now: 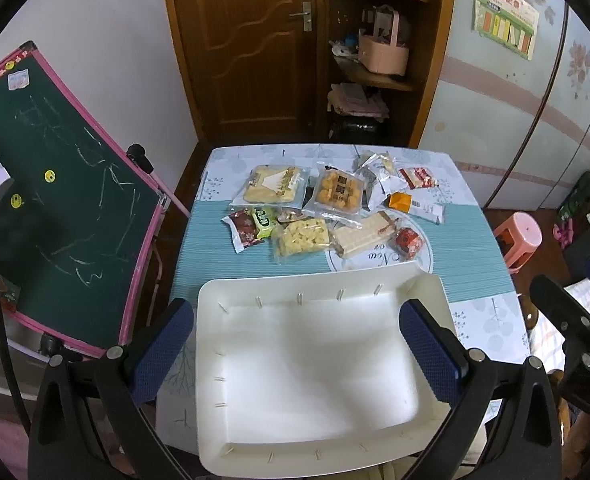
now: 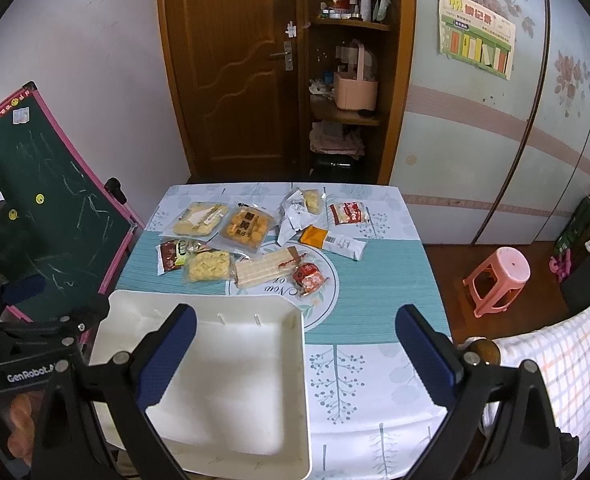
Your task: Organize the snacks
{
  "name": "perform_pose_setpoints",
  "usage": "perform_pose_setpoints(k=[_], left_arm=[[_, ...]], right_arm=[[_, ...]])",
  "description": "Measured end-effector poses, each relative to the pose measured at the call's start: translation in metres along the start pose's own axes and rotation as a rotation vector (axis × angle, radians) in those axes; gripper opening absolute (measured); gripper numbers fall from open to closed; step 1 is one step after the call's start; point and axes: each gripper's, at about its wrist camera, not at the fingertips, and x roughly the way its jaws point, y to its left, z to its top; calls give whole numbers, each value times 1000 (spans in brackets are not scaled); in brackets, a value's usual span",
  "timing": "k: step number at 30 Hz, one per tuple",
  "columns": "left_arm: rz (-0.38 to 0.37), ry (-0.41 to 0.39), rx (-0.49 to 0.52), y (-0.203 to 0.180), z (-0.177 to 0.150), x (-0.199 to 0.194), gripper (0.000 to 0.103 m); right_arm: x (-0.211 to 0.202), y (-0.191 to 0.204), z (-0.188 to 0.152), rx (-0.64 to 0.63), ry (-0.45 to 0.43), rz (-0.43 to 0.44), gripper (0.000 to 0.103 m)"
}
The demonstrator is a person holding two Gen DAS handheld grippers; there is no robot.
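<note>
A: Start at the bottom of both frames. What are the tools doing?

B: The left gripper has its fingers spread wide and grasps nothing; it hangs over the white tray, which fills the lower middle of the left view. The right gripper is likewise splayed and bare, with the tray at lower left of its view and patterned worktop between its pads.

A: And the tray?

B: Nothing in it yet. It sits at the near edge of the worktop, so I judge the sorting hasn't begun.

A: Where are the snacks?

B: Just past the tray's far rim, mid-frame. Nearest are the wafer pack, the small red packet to its right and the yellow puffed-snack bag to its left. At the left end lie a dark red sachet and a green one, overlapping. Behind them are two large clear packs of biscuits and round pastries. Farthest, toward upper right of the pile, are crumpled silver wrappers, an orange packet and a red-and-white bag.

A: How to do it well?

B: Probably take the closest loose piece first, the red packet or the wafers. Come down with one finger on each long side, close on the body and not the slippery seam, lift clear of neighbours, then set it flat in a tray corner. Leave the overlapped big packs until the front row is gone.
</note>
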Motion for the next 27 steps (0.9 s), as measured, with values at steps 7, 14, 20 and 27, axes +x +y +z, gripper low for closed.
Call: perform_pose_setpoints(k=[7,14,20,27], left_arm=[[-53,-13,25,-2,6,-6,102],[-70,-14,36,-2,17,-9,102],[-77,-41,41,6,48,-9,102],[42,-110,41,25,95,8,102]], right_arm=[[0,3,4,-21,-9,-20,100],[0,7,14,-43,-29,-36,100],[-2,-2,36,-27,-77,-26,100],[-4,-14,83,-57,-165,-50,100]])
